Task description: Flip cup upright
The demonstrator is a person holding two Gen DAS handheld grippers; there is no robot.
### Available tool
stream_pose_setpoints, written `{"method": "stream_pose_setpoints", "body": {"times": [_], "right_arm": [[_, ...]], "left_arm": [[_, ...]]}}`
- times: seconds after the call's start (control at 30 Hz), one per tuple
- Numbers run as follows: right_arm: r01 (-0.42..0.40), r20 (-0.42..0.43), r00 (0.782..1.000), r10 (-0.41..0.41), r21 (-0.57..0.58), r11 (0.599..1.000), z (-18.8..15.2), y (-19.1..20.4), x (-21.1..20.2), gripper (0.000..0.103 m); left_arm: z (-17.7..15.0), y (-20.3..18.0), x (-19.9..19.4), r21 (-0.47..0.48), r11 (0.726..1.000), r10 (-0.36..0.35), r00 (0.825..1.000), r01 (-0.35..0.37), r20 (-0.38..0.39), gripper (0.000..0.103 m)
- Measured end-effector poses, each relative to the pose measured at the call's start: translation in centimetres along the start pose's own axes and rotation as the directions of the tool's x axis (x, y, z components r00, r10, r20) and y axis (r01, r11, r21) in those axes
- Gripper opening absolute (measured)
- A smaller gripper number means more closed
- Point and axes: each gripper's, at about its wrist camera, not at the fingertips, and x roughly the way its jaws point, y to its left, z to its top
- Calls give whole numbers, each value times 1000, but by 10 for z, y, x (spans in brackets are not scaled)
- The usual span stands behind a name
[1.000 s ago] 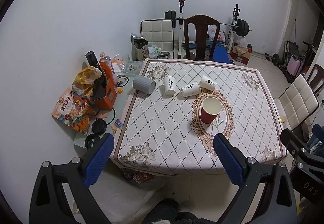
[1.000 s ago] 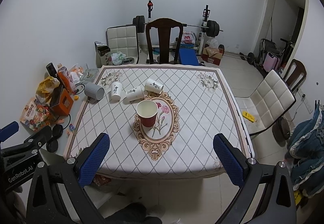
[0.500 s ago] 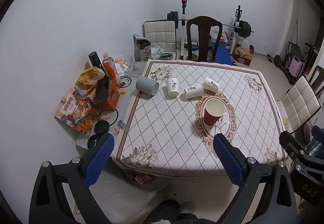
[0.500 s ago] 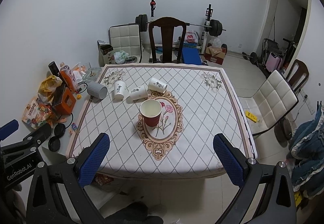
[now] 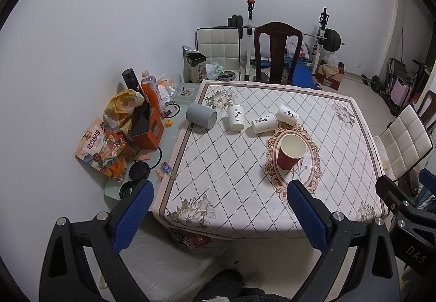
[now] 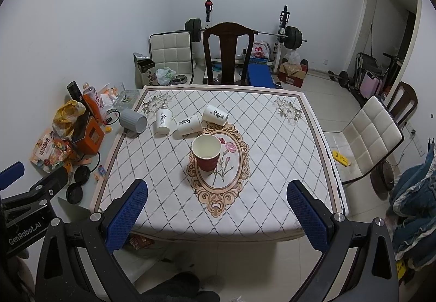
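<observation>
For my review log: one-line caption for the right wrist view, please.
Open right gripper held back from the table, where a red cup stands upright near three white cups and a grey mug.

You're facing a table covered by a diamond-patterned cloth with an oval floral medallion at its centre. A red paper cup stands upright on the medallion's far-left part. Beyond that cup, three white printed cups lie on their sides in a row, and left of those a grey ribbed mug lies tipped at the cloth's edge.
</observation>
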Motion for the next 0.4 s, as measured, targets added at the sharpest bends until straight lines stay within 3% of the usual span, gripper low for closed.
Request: {"method": "stream_pose_setpoints", "body": {"times": [0.4], "right_arm": [[0,-4,1000,0,-1,1000,0,0,0,103]], "left_arm": [[1,2,0,-1,1000,-1,1000,1,0,100]]}}
